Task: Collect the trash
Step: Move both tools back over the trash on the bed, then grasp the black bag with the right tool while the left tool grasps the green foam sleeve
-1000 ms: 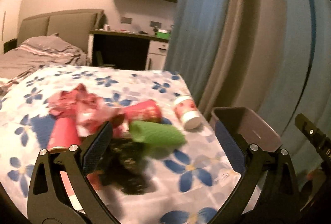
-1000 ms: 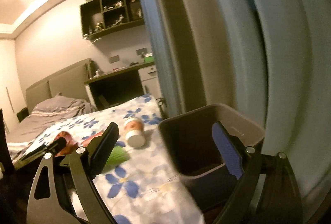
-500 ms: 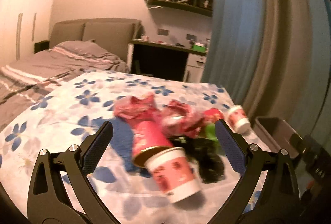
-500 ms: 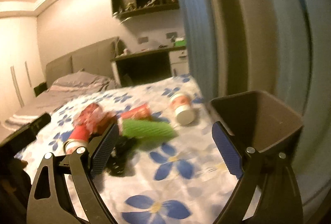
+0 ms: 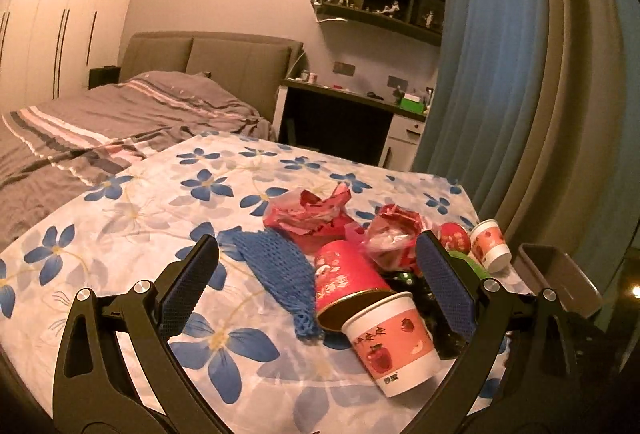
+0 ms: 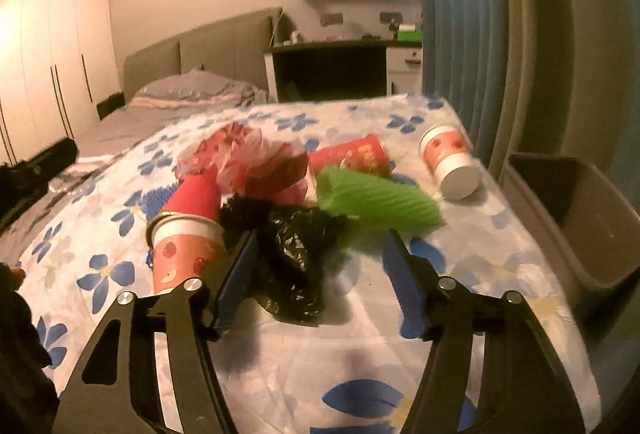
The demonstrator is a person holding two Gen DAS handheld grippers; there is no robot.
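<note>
Trash lies piled on a flowered sheet (image 5: 120, 218). My left gripper (image 5: 316, 238) stands open just above it. A blue net sleeve (image 5: 280, 274), a red cup (image 5: 344, 278) and a fallen white paper cup (image 5: 392, 338) lie between its fingers, untouched. My right gripper (image 6: 320, 234) is low over a crumpled black bag (image 6: 296, 250). Its jaws are closing with the bag between them, and the right pad still stands apart from it. Beyond the bag lie a green net sleeve (image 6: 376, 197), red wrappers (image 6: 248, 157), another red cup (image 6: 352, 153) and a small white cup (image 6: 448, 161).
A dark open bin (image 6: 580, 218) stands off the sheet's right edge, also seen as the bin (image 5: 560, 274) in the left wrist view. Blue and beige curtains (image 5: 500, 73) hang behind it. A grey bed (image 5: 120, 113) and a desk (image 5: 340, 113) lie further back.
Both views swung left from the bin and curtain onto the trash pile. The right gripper came down toward the black bag and its jaws narrowed. The left gripper's jaws stayed wide.
</note>
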